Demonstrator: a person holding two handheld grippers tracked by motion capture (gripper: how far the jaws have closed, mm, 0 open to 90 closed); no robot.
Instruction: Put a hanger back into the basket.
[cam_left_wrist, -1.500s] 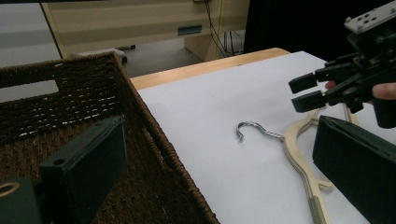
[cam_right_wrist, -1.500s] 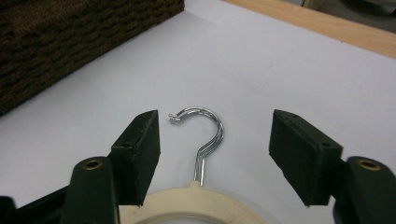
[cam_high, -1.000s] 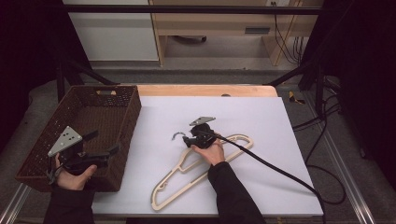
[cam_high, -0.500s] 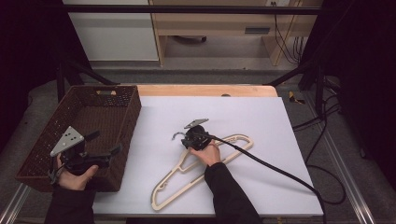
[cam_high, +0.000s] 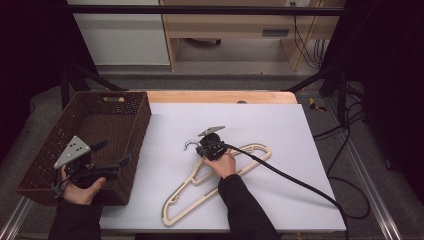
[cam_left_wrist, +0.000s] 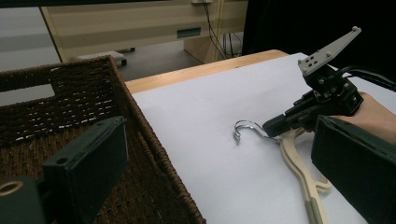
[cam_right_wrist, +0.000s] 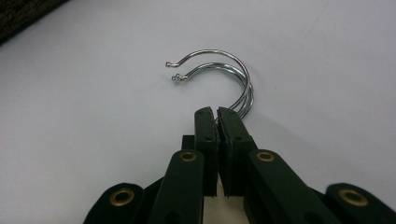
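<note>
My right hand-held gripper (cam_high: 200, 148) has just been closing and is now clamped on the metal hooks (cam_right_wrist: 224, 74) of the wooden hangers (cam_high: 220, 186), which lie flat near the middle of the white bench (cam_high: 280, 130). My left hand-held gripper (cam_high: 112, 159) hangs with its jaws apart and nothing between them, over the near right corner of the brown wicker basket (cam_high: 100, 115) at the left of the bench.

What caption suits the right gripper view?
Right gripper shut on the hooks of two hangers lying on the white table.
</note>
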